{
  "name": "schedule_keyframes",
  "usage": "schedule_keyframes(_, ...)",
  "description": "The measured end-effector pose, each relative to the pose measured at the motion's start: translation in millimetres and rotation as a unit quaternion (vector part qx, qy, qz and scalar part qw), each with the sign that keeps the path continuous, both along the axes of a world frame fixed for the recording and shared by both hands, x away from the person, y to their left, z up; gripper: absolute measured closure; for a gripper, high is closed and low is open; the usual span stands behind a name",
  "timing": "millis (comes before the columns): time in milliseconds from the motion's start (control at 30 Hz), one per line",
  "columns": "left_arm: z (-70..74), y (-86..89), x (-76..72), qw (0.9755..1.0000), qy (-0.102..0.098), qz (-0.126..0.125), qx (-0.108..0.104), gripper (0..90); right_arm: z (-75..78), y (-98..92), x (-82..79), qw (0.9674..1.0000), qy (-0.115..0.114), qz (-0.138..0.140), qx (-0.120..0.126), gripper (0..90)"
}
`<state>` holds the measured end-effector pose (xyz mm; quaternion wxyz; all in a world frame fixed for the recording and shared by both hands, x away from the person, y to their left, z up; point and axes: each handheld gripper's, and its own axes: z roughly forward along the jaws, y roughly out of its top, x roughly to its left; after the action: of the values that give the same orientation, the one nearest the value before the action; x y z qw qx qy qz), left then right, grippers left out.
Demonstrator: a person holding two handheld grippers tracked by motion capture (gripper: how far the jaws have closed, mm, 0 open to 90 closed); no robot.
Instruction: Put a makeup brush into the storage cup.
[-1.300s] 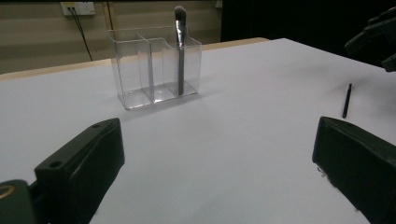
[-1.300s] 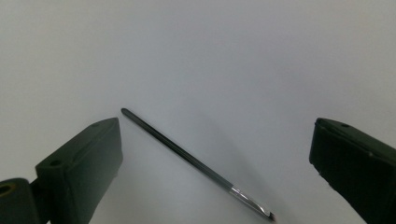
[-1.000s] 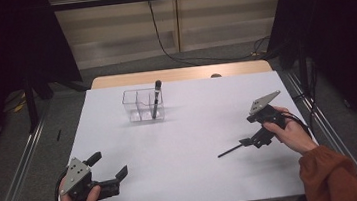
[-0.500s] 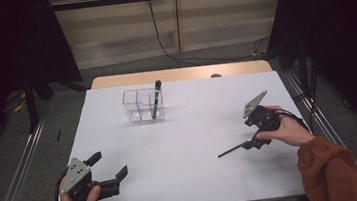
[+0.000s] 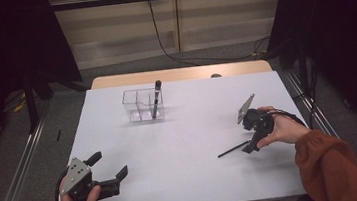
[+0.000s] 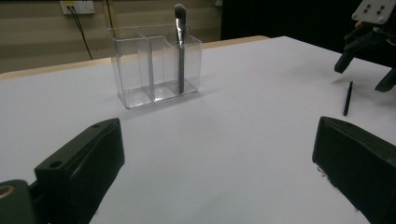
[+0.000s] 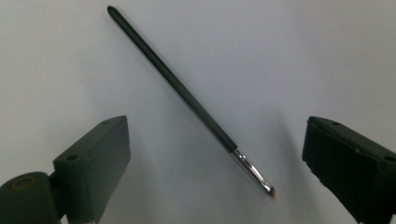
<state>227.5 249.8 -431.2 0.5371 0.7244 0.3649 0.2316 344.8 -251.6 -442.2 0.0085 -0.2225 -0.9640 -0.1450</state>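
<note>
High view: at lower right, the right gripper (image 5: 249,146) has tipped down over a thin black brush (image 5: 233,149) lying on the white surface (image 5: 194,129). Its jaws, wide but just narrowing, straddle the brush (untouched), likely readying a pickup. Left gripper (image 5: 109,172) rests open, lower left.

organizer (image 6: 140,70): brush (image 6: 180,46) upright inside | tongs (image 6: 219,168): wide apart

A clear three-compartment organizer (image 5: 143,104) stands on the white-covered counter (image 5: 195,179), toward 11 o'clock from its middle. A dark makeup brush (image 5: 155,99) leans upright in its right compartment, bristles up. A black cable (image 5: 165,41) hangs down the back wall at 12 o'clock.
</note>
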Motion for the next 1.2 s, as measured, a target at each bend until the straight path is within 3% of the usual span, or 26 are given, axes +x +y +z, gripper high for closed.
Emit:
schedule_keyframes(367, -0.1, 0.1, 0.2, 1.0000, 0.003, -0.001, 0.002, 2.3, -9.8, -0.4, 8.3, 0.9992, 0.013, 0.021, -0.033, 32.0)
schedule_keyframes(567, -0.2, -0.4, 0.1, 1.0000, 0.001, -0.002, 0.002, 2.3, -9.2, -2.4, 7.5, 0.9987, -0.008, 0.033, -0.038, 45.9)
schedule_keyframes(733, -0.4, 0.2, 0.2, 1.0000, 0.002, 0.001, 0.000, 2.3, -7.8, -0.3, 5.8, 0.9977, -0.008, 0.053, -0.042, 58.3)
schedule_keyframes(900, -0.2, 0.4, 0.0, 1.0000, 0.001, -0.002, 0.002, 2.3, -6.5, 4.0, 7.3, 0.9962, 0.003, 0.060, -0.063, 63.8)
schedule_keyframes(1200, -0.7, 0.5, 0.3, 1.0000, 0.003, -0.001, 0.002, 2.3, -6.5, 7.0, 7.7, 0.9950, 0.008, 0.073, -0.069, 72.9)
